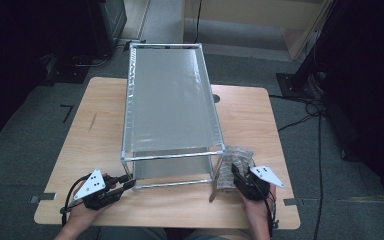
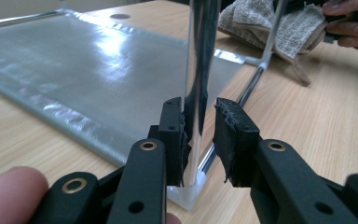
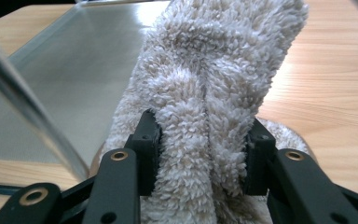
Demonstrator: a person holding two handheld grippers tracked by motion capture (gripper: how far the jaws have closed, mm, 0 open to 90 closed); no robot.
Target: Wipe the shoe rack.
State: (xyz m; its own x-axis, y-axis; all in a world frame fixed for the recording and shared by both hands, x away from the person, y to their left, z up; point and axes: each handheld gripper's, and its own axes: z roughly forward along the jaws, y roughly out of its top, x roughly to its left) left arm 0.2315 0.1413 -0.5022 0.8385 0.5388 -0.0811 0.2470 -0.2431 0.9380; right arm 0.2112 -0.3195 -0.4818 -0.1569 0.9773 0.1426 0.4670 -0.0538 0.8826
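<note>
Right gripper [image 3: 200, 154] is pinching the towel [image 3: 205, 93] just beside the rack [image 1: 170, 100]. Left gripper [image 2: 199, 140] sits spread around the rack's post [image 2: 200, 70], probably one pad touching. Lift the towel clear of the frame.

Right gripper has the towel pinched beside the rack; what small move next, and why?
Probably lift the towel toward the rack's upper shelf: the right gripper grips it firmly, while the left gripper stands around the front post.
</note>
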